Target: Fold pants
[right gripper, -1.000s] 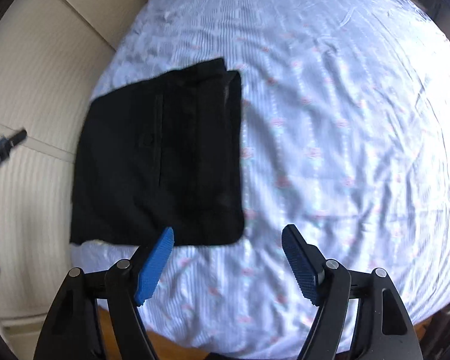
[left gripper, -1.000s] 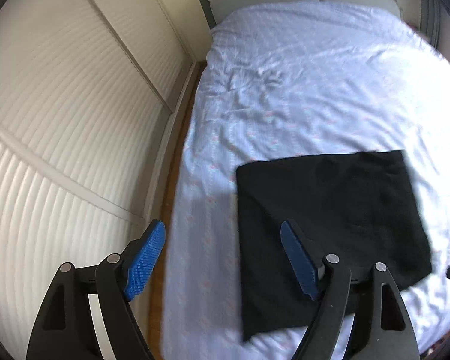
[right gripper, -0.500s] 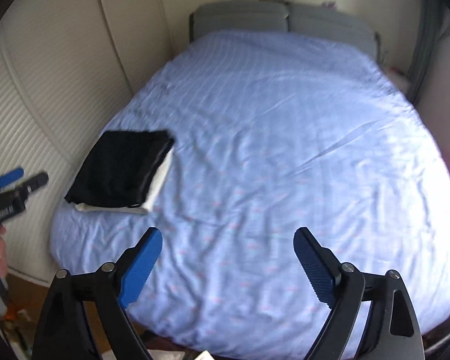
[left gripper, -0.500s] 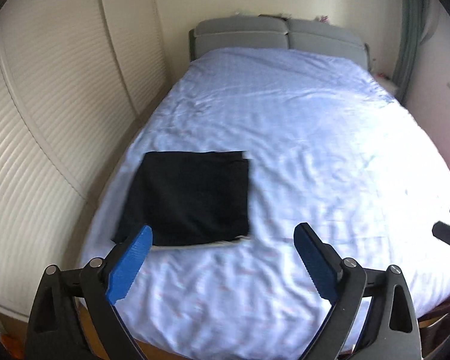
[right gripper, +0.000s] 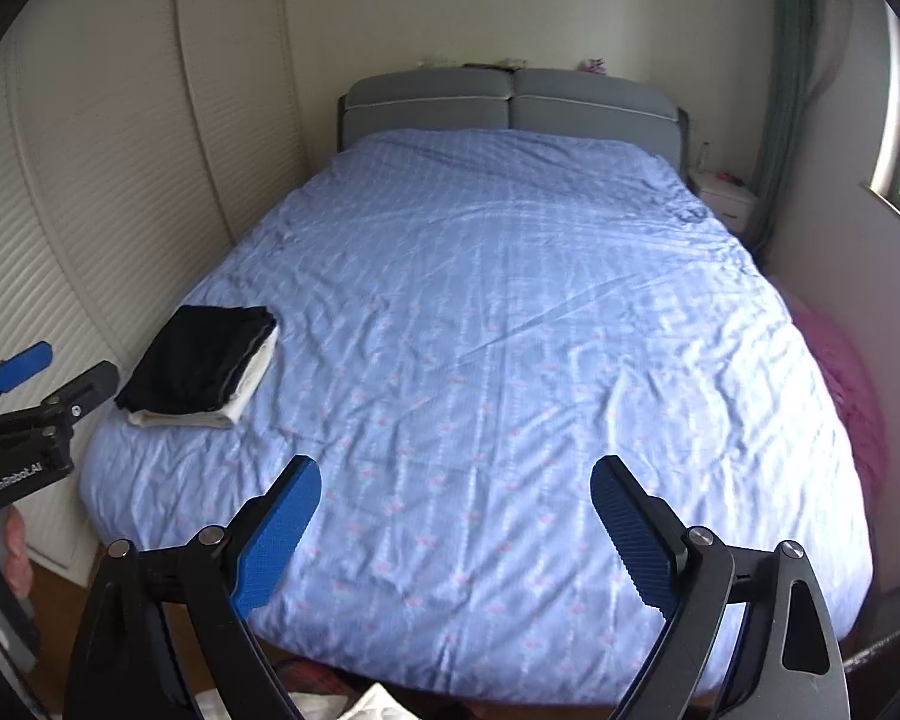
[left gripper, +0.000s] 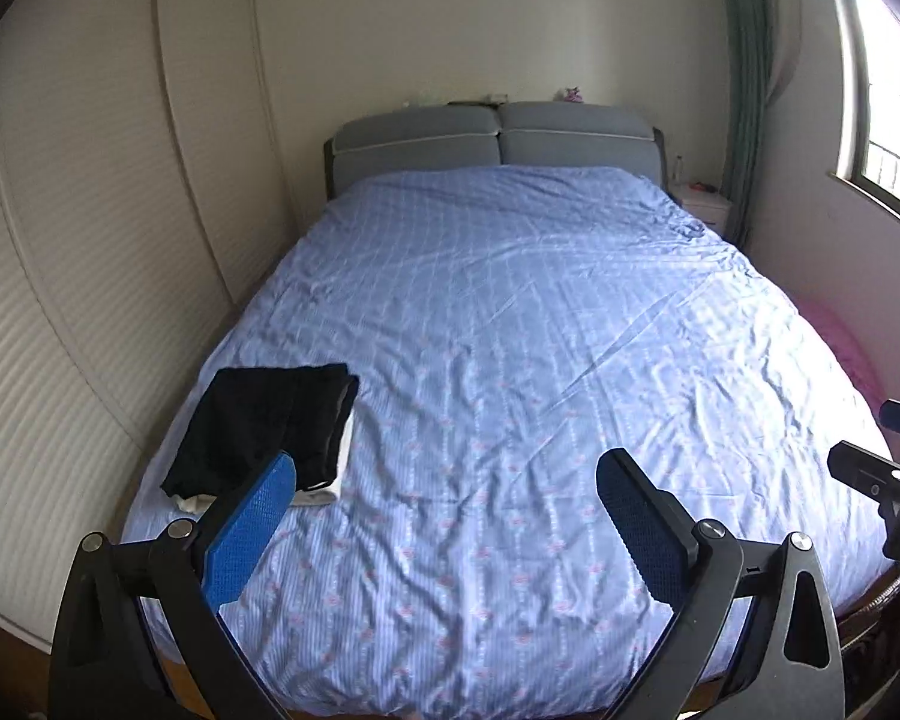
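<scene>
While your left tongs [left gripper: 444,489] hang released above the bed's [left gripper: 510,330] foot, the folded black pants [left gripper: 270,414] lie atop a white garment [left gripper: 321,492] at its left edge. Right view: your right tongs [right gripper: 455,495] likewise released; pants [right gripper: 201,357] well apart.

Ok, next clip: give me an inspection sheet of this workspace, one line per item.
Surface: bed with blue patterned cover, wrinkled.
Job's things: black pants folded, lying on a white folded garment at the bed's left edge.
Clutter: nothing seen on the bed besides that stack.
Grippers: left tongs open, empty; right tongs open, empty; both held off the foot of the bed.
Cables: nothing seen.
Surroundings: grey headboard, louvred wardrobe doors, window, white nightstand.
</scene>
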The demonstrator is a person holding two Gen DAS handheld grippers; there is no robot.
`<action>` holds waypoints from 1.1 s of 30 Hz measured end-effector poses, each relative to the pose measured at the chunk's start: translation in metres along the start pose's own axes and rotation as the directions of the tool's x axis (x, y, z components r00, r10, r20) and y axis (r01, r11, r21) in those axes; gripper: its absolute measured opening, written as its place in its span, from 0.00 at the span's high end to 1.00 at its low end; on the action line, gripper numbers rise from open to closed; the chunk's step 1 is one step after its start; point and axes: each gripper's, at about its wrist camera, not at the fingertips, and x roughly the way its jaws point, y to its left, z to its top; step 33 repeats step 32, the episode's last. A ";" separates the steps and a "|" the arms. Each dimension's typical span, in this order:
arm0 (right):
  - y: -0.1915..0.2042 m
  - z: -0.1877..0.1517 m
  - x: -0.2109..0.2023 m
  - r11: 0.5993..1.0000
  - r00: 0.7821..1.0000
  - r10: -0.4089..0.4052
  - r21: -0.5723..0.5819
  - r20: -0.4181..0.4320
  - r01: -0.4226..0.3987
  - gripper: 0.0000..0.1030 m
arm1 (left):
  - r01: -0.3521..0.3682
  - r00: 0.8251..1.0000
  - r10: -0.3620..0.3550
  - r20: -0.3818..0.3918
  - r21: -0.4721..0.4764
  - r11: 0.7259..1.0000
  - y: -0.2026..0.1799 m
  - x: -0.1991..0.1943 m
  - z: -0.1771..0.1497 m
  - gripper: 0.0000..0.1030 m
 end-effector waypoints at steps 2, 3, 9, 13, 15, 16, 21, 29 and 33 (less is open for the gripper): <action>-0.009 -0.003 -0.006 1.000 1.000 0.000 0.020 0.006 0.000 0.10 | 0.000 1.000 0.000 0.014 0.027 1.000 -0.008 -0.007 0.001 0.00; -0.012 -0.003 -0.008 1.000 1.000 -0.003 0.028 0.008 0.002 0.10 | -0.003 1.000 0.003 0.017 0.039 0.999 -0.014 -0.012 0.001 0.00; -0.027 -0.005 -0.030 0.998 0.998 -0.021 0.062 0.053 0.017 0.10 | 0.053 0.998 -0.054 0.027 0.032 0.998 -0.030 -0.030 0.006 0.00; -0.034 -0.005 -0.041 0.996 0.997 -0.020 0.093 0.075 0.013 0.10 | 0.072 0.997 -0.073 0.034 0.026 0.997 -0.038 -0.037 0.009 0.00; -0.037 -0.006 -0.044 0.995 0.996 -0.022 0.099 0.083 0.014 0.10 | 0.078 0.996 -0.079 0.036 0.017 0.997 -0.040 -0.039 0.011 0.00; -0.039 -0.006 -0.046 0.995 0.996 -0.024 0.100 0.084 0.015 0.10 | 0.084 0.996 -0.084 0.037 0.016 0.996 -0.042 -0.040 0.011 0.00; -0.045 -0.007 -0.050 0.994 0.996 -0.027 0.104 0.090 0.018 0.10 | 0.078 0.995 -0.078 0.055 0.020 0.997 -0.051 -0.045 0.010 0.00; -0.056 -0.008 -0.052 0.994 0.995 -0.031 0.106 0.097 0.021 0.10 | 0.084 0.995 -0.085 0.060 0.012 0.996 -0.058 -0.047 0.013 0.00; -0.059 -0.009 -0.052 0.994 0.995 -0.029 0.107 0.096 0.019 0.10 | 0.080 0.995 -0.081 0.054 0.014 0.997 -0.062 -0.045 0.015 0.00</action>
